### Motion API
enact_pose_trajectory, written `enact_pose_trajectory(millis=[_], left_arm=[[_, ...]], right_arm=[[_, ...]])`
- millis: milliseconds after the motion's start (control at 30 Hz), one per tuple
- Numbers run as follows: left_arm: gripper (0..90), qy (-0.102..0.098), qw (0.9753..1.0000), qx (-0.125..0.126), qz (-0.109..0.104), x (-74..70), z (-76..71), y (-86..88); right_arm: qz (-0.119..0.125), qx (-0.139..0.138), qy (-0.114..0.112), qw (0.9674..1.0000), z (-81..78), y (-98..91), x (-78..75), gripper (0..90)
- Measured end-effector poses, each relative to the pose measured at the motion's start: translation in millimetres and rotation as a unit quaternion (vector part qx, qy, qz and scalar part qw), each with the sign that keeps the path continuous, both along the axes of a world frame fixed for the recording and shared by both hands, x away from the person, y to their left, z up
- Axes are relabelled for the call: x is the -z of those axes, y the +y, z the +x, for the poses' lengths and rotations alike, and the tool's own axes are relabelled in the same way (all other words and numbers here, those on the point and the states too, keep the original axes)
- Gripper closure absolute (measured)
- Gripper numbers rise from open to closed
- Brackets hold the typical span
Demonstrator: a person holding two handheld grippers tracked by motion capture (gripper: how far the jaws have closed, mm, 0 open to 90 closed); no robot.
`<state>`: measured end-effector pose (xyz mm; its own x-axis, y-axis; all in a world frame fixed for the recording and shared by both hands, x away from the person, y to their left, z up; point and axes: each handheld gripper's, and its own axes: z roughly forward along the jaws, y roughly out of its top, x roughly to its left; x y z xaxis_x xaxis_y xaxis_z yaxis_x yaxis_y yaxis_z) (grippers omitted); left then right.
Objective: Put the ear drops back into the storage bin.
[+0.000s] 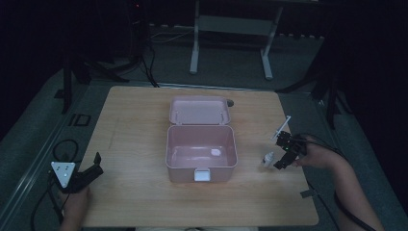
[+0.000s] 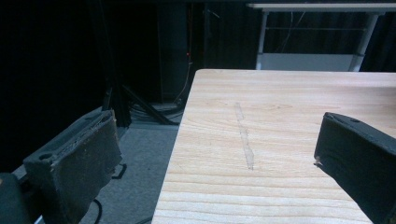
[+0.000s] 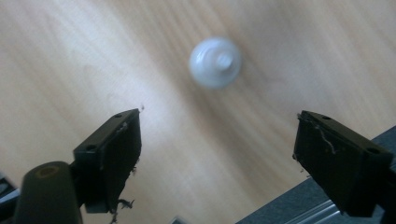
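Observation:
An open pink box (image 1: 201,166) stands mid-table with its lid (image 1: 199,109) folded back; a small white item (image 1: 215,152) lies inside. A small white bottle (image 1: 268,159) stands upright on the table right of the box. My right gripper (image 1: 280,150) hovers just right of the bottle, open. In the right gripper view I look down on the bottle (image 3: 215,62) from above, beyond the wide-apart jaws of the right gripper (image 3: 217,140). My left gripper (image 1: 97,166) rests open near the table's front left edge. In its own view the left gripper (image 2: 215,158) holds nothing.
A thin white syringe-like stick (image 1: 282,126) lies behind the right gripper. The wooden table (image 1: 134,120) has a faint scuff mark (image 2: 243,137) on its left part. A dark object (image 1: 230,102) peeks out behind the lid. Cables trail off the table's left and right edges.

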<state>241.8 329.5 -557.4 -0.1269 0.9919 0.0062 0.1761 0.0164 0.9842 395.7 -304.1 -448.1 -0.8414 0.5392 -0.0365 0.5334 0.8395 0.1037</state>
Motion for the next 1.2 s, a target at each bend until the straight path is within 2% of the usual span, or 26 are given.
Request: enact_pose_trajectory(millis=[67, 233, 467, 633, 767, 1000, 1167, 1200], left_arm=[[0.4, 0.0, 1.0, 0.0, 0.0, 0.0, -0.1, 0.0], [0.4, -0.001, 1.0, 0.001, 0.0, -0.1, -0.2, 0.2], [0.4, -0.001, 1.0, 0.002, -0.001, -0.2, -0.4, 0.5], [0.4, -0.001, 1.0, 0.002, -0.002, -0.2, -0.5, 0.6], [0.4, -0.002, 1.0, 0.002, -0.002, -0.2, -0.5, 0.6], [0.4, -0.002, 1.0, 0.003, -0.002, -0.3, -0.6, 0.7], [0.4, -0.002, 1.0, 0.003, -0.002, -0.3, -0.6, 0.7], [0.4, -0.002, 1.0, 0.003, -0.002, -0.3, -0.7, 0.7]], right_arm=[[-0.007, -0.007, 0.0, 1.0, 4.6, 4.8, 1.6, 17.2], [-0.007, -0.023, 0.013, 0.9996, 13.3, 18.2, 7.6, 24.0], [-0.024, -0.042, 0.013, 0.9987, 22.7, 29.7, 18.9, 32.3], [-0.032, -0.041, 0.023, 0.9984, 28.4, 30.6, 28.3, 34.8], [-0.041, -0.041, 0.036, 0.9976, 29.6, 31.1, 36.3, 40.5], [-0.051, -0.054, 0.034, 0.9966, 28.6, 33.8, 44.3, 50.4], [-0.05, -0.054, 0.033, 0.9967, 29.9, 35.2, 46.2, 54.7], [-0.049, -0.048, 0.039, 0.9968, 30.0, 35.4, 45.9, 59.0]])
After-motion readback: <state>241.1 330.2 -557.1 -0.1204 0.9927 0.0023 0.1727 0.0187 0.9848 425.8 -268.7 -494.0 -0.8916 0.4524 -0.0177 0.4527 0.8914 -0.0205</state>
